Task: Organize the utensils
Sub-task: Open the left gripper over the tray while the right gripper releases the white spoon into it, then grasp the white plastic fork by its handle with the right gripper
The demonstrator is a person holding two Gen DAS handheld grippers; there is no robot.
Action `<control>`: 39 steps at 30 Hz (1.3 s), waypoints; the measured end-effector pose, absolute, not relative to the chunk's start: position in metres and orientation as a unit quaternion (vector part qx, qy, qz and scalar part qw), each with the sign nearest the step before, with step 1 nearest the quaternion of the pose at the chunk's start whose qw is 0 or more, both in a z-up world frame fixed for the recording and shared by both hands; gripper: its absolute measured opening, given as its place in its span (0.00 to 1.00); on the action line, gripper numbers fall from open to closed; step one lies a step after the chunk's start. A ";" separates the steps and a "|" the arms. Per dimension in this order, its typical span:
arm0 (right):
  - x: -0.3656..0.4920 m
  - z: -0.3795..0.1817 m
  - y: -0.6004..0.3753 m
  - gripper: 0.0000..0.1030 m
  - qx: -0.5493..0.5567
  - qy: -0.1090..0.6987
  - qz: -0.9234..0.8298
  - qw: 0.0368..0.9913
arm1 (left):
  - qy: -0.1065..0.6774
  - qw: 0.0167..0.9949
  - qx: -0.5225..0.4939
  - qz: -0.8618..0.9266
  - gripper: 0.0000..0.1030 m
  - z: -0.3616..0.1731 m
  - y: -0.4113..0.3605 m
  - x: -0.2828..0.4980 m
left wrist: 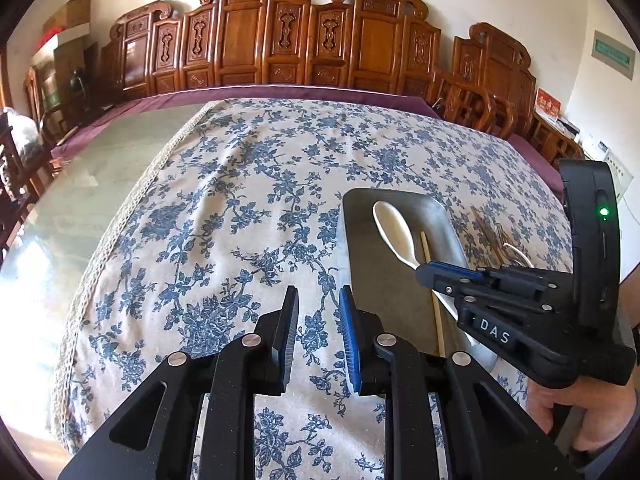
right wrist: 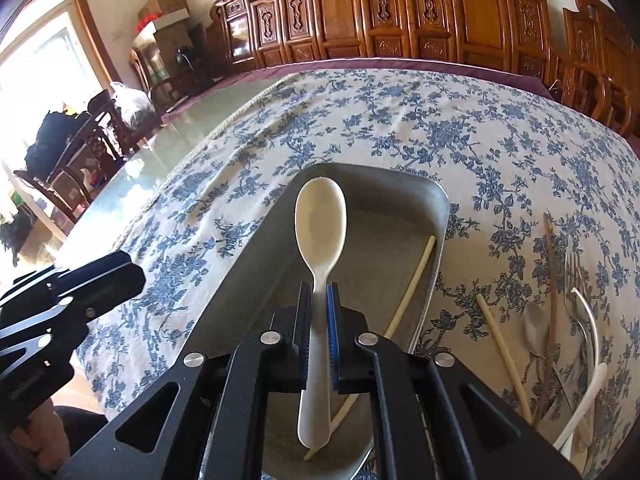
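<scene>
My right gripper (right wrist: 319, 296) is shut on the handle of a white spoon (right wrist: 320, 216) and holds it over the grey metal tray (right wrist: 400, 200). One pale chopstick (right wrist: 416, 272) lies in the tray along its right side. The left wrist view shows the tray (left wrist: 368, 248), the spoon (left wrist: 390, 224), the chopstick (left wrist: 430, 276) and the right gripper (left wrist: 430, 270) coming in from the right. My left gripper (left wrist: 318, 316) is open and empty over the floral cloth, left of the tray. Its fingers (right wrist: 104, 276) show at the left of the right wrist view.
Right of the tray on the cloth lies a pile of utensils: a pale chopstick (right wrist: 504, 356), a metal spoon (right wrist: 536, 328), a fork (right wrist: 576, 292), a white utensil (right wrist: 588, 392). Bare glass tabletop (left wrist: 88, 184) lies left of the cloth. Carved wooden chairs (left wrist: 280, 40) line the far edge.
</scene>
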State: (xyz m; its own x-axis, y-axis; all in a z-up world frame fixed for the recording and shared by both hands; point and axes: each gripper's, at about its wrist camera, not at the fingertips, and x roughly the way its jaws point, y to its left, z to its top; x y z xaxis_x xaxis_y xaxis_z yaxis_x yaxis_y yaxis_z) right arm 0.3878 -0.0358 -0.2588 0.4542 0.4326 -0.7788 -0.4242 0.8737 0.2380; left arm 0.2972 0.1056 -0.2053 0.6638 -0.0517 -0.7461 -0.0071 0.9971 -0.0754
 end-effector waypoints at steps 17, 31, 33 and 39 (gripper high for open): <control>0.328 -0.211 -0.144 0.11 -0.036 0.379 0.181 0.907 | 0.386 0.920 -0.030 -0.066 0.53 -0.191 0.063 0.290; 0.282 -0.251 -0.199 0.28 -0.036 0.418 0.132 0.898 | 0.375 0.917 0.002 -0.136 0.69 -0.191 -0.007 0.275; 0.283 -0.261 -0.198 0.28 -0.038 0.428 0.128 0.894 | 0.375 0.916 0.005 -0.140 0.69 -0.193 -0.012 0.273; 0.295 -0.289 -0.202 0.26 -0.015 0.460 0.109 0.881 | 0.372 0.915 0.015 -0.152 0.69 -0.195 -0.021 0.267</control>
